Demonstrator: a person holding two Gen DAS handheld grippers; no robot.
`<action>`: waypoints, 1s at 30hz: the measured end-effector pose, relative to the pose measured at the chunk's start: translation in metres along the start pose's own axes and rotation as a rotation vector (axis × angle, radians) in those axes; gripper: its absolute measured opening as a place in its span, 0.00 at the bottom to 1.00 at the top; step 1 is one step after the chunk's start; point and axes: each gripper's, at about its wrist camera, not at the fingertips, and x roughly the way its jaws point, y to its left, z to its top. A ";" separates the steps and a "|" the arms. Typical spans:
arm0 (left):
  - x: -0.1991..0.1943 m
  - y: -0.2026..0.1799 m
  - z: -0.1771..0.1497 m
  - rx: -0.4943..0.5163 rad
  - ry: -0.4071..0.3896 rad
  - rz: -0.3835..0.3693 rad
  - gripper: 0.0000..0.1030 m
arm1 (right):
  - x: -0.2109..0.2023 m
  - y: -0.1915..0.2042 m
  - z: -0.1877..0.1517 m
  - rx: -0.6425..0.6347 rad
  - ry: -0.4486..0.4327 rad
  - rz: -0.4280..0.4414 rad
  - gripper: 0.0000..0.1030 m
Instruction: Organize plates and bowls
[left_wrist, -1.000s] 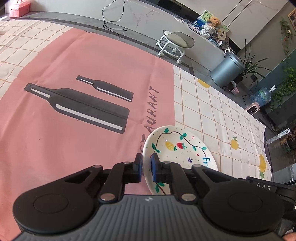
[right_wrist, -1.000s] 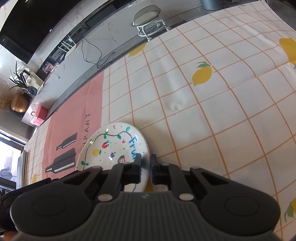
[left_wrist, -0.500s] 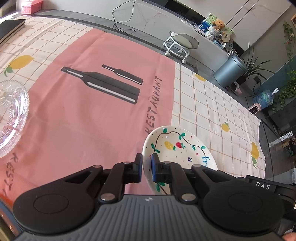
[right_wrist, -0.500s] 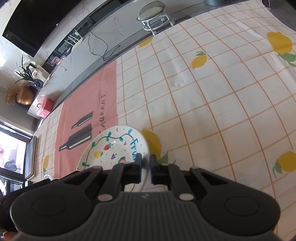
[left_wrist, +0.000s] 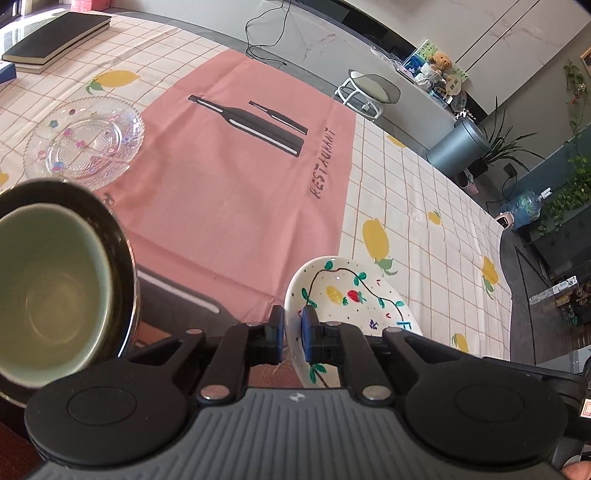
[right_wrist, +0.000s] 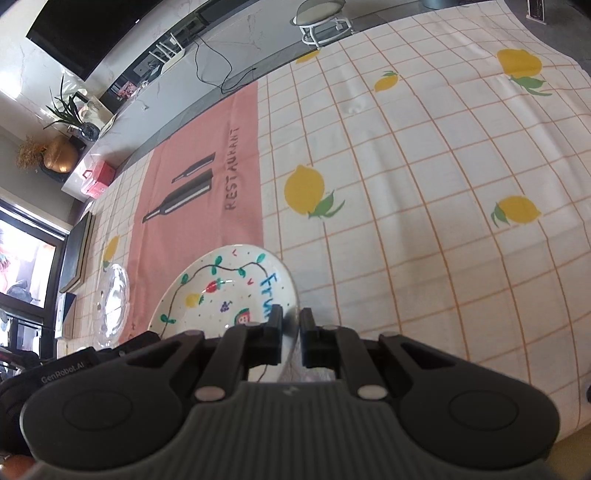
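A white plate painted with fruit (left_wrist: 351, 295) is held well above the table by both grippers. My left gripper (left_wrist: 293, 328) is shut on its near left rim. My right gripper (right_wrist: 291, 325) is shut on the plate's right rim (right_wrist: 229, 291). A clear glass plate with flower dots (left_wrist: 85, 142) lies on the cloth at the left; it also shows in the right wrist view (right_wrist: 112, 302). A pale green bowl (left_wrist: 48, 291) sits inside a dark bowl (left_wrist: 118, 240) close at the left.
The table has a pink restaurant cloth (left_wrist: 240, 177) over a lemon-patterned checked cloth (right_wrist: 424, 221). Dark books (left_wrist: 55, 38) lie at the far left corner. A stool (left_wrist: 369, 92) and a grey bin (left_wrist: 458, 147) stand on the floor beyond.
Both grippers have lifted the painted plate higher and back from the table. The glass plate and the stacked bowls have come into the left wrist view.
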 end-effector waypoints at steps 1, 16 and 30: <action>-0.002 0.001 -0.004 0.002 0.003 0.001 0.10 | -0.001 -0.001 -0.004 0.001 0.010 -0.004 0.07; 0.007 0.019 -0.035 -0.011 0.027 0.035 0.10 | 0.017 0.001 -0.028 -0.075 0.113 -0.091 0.08; 0.014 0.019 -0.044 0.060 0.026 0.078 0.10 | 0.036 0.015 -0.033 -0.181 0.155 -0.177 0.08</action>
